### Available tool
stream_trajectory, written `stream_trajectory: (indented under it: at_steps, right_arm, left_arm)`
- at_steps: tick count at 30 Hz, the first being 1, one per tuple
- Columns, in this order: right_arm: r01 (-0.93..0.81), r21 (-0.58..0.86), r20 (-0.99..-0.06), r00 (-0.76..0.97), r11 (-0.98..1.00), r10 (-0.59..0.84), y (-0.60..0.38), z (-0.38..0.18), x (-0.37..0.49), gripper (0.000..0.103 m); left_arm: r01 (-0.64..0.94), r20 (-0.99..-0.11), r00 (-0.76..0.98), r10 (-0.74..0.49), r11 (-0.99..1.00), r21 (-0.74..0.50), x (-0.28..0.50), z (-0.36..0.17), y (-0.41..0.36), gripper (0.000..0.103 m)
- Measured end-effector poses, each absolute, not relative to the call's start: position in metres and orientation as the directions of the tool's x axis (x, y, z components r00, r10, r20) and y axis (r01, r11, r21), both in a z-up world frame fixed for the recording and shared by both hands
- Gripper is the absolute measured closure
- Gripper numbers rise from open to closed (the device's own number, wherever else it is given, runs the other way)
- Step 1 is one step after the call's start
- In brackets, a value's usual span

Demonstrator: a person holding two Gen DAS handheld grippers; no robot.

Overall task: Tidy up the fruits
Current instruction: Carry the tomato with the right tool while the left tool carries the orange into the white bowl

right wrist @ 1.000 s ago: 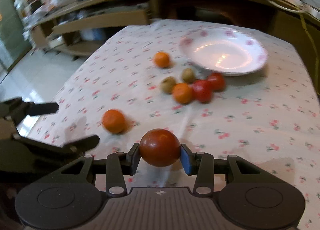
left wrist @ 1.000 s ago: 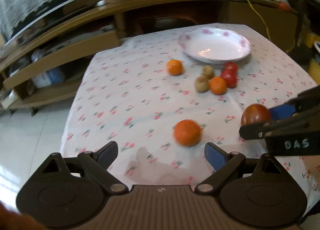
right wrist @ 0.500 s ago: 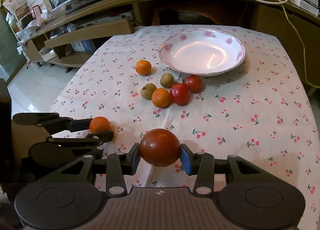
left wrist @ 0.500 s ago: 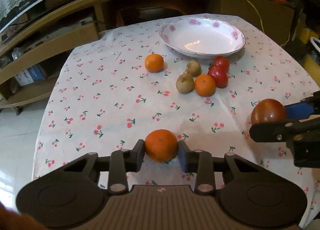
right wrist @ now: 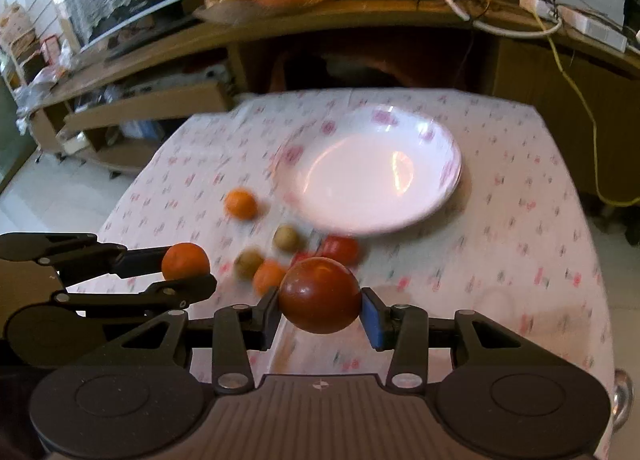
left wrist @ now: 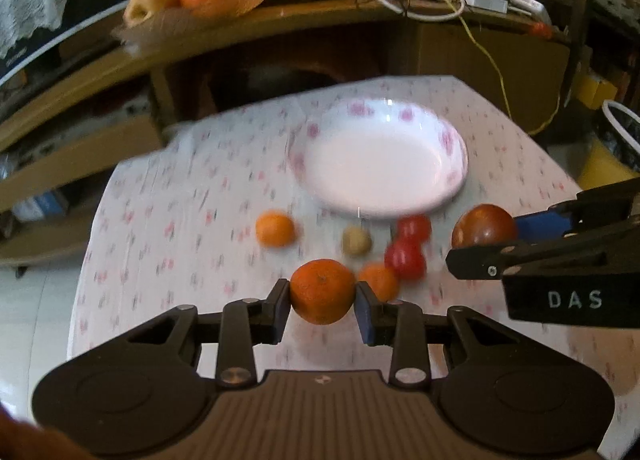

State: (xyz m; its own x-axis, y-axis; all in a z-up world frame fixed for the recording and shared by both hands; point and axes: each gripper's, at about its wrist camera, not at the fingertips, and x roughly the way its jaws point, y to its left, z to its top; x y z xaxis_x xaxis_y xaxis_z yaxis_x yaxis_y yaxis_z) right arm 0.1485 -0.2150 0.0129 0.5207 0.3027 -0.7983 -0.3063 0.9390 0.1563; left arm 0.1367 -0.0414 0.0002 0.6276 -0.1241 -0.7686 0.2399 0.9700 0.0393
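Left cam: left gripper [left wrist: 322,298] pinches an orange [left wrist: 322,290], lifted above the table [left wrist: 168,220]; right gripper's [left wrist: 486,238] dark red tomato [left wrist: 484,226] at right edge.
Only here: yellow bin [left wrist: 608,164] far right.
Right cam: right gripper [right wrist: 320,306] squeezes the tomato [right wrist: 320,295], glossy, round, near white plate [right wrist: 448,180].
Only here: both small brown fruits [right wrist: 248,262] by loose pile, blurred w/ motion.

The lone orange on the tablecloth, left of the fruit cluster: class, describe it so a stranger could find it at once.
Start at the white floral plate on the cherry-print tablecloth. Just off the plate's near-left rim lies the lone orange. Unlike the second loose orange, which is bunched with the two kiwis and red tomatoes, it sits by itself, and no gripper holds it.
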Motion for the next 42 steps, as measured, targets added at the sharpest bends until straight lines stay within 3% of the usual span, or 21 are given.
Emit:
stream_trajectory:
  at_steps: [16,30,42]
  right_arm:
    - [-0.245,0.175,-0.809,0.516,0.954,0.281,-0.233,-0.008,0.241,0.060]
    - [-0.257,0.162,-0.816,0.507,0.953,0.276,-0.232,-0.019,0.253,0.058]
    - [-0.255,0.166,-0.802,0.527,0.952,0.281,-0.235,-0.015,0.253,0.055]
  left_arm:
    - [0.258,-0.776,0.615,-0.143,0.966,0.026,0.231,-0.017,-0.063,0.063]
    - [0.277,-0.764,0.637,-0.104,0.956,0.101,0.237,-0.023,-0.072,0.064]
    - [0.246,-0.771,0.626,-0.119,0.968,0.050,0.238,-0.021,-0.067,0.058]
